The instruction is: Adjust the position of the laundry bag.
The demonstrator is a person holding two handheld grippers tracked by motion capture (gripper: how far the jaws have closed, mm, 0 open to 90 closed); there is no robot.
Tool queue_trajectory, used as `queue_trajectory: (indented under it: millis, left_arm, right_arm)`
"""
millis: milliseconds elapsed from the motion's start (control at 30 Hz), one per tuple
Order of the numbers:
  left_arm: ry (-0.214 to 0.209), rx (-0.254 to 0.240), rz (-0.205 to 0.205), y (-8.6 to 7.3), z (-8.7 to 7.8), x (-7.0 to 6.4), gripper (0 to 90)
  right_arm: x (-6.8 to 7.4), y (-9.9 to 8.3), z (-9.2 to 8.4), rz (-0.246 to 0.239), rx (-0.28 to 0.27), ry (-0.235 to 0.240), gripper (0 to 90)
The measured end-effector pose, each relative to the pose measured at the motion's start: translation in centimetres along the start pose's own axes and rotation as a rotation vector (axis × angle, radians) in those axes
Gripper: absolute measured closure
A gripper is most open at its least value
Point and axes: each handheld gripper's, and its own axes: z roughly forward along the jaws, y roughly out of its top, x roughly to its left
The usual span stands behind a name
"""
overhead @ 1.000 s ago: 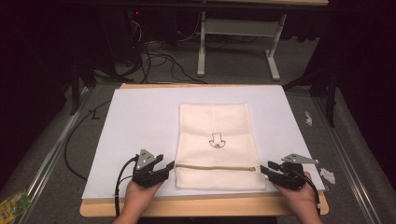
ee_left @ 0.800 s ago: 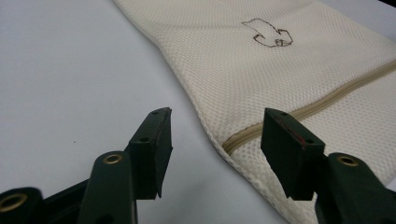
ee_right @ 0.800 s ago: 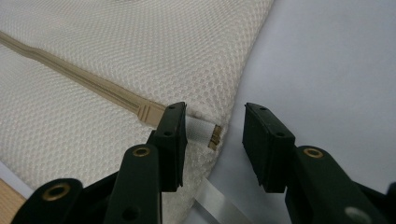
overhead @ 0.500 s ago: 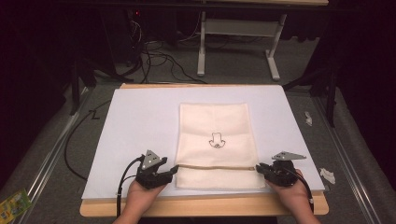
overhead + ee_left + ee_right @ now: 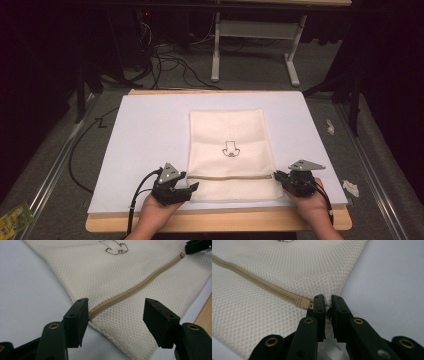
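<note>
A: How are the 2 hands placed?

B: Both come in from the near edge. The left hand (image 5: 156, 212) holds the left gripper (image 5: 186, 189) at the near left corner of the cream mesh zip-up laundry bag (image 5: 229, 131), jaws spread wide either side of the end of the tan zipper (image 5: 130, 291). Its pads (image 5: 80, 317) close on nothing.

A: And the other?

B: The right hand (image 5: 311, 204) holds the right gripper (image 5: 276, 176) at the bag's right edge. In the right gripper view its jaws are pinched on a fold of mesh at the bag's edge, right beside the tan zipper pull (image 5: 305, 303).

A: Anything nearby or in the way?

B: A small black outline print (image 5: 230, 149) sits mid-bag. Each gripper trails a black cable (image 5: 135, 200). Nothing covers the bag.

A: What is it on?

B: It lies flat on a white sheet (image 5: 150, 135) covering a wooden tabletop (image 5: 220, 221). Beyond are grey carpet (image 5: 65, 170), loose cables, a white metal table frame (image 5: 252, 37) and 2 white paper scraps (image 5: 351, 187) at the right. The room is dark.
</note>
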Motion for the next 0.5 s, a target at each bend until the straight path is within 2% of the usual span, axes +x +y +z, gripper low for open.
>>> queue_trajectory:
  millis: [100,233,333,500]
  left_arm:
    - [0.010,-0.004,0.004,0.0,0.1,-0.1,38.0]
    - [0.006,-0.013,-0.003,0.0,0.1,0.0,40.2]
    - [0.000,-0.024,-0.004,0.0,0.1,-0.1,40.5]
    - [0.000,-0.021,-0.018,0.1,0.1,-0.2,40.4]
  right_arm:
    - [-0.4,-0.5,0.0,0.030,-0.006,0.020,77.8]
    - [-0.6,-1.0,0.0,0.040,0.003,0.029,74.9]
    - [-0.6,-1.1,-0.1,0.050,0.002,0.042,68.2]
    - [-0.5,-1.4,-0.3,0.037,0.013,0.049,68.4]
